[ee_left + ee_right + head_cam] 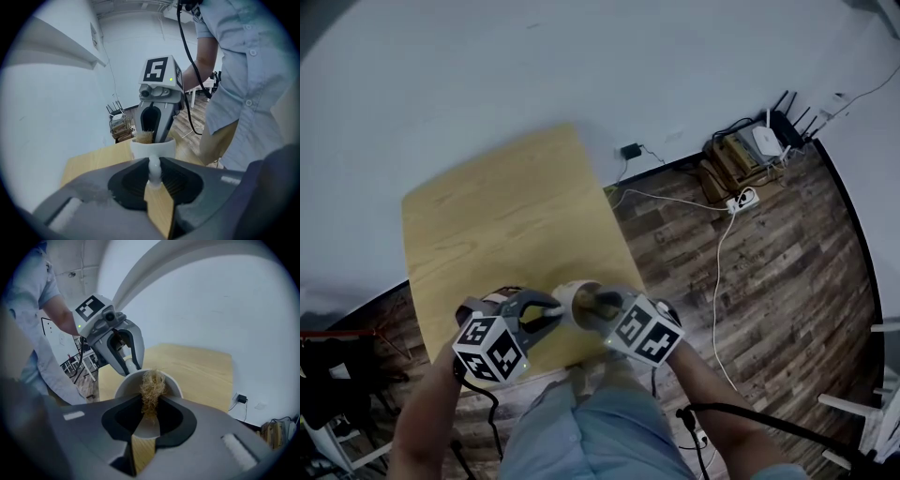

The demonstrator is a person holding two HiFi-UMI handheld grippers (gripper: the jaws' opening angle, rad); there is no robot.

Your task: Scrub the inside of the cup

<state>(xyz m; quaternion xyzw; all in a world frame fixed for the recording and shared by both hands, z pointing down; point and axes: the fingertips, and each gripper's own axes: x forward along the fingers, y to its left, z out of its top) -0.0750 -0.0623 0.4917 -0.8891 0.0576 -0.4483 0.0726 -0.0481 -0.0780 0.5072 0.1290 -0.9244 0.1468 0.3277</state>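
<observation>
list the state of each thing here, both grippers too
left gripper, shut on the cup's handle
right gripper, shut on the scrubber
cup, held by its handle at the near edge of the table, scrubber inside
scrubber, fibre tuft pushed into the cup's mouth

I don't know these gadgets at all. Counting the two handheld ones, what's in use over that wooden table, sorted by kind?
white cup: 1
brown fibre scrubber: 1
handheld tools: 2, the left tool clamped on the cup's handle, the right tool clamped on the scrubber
Total: 4
</observation>
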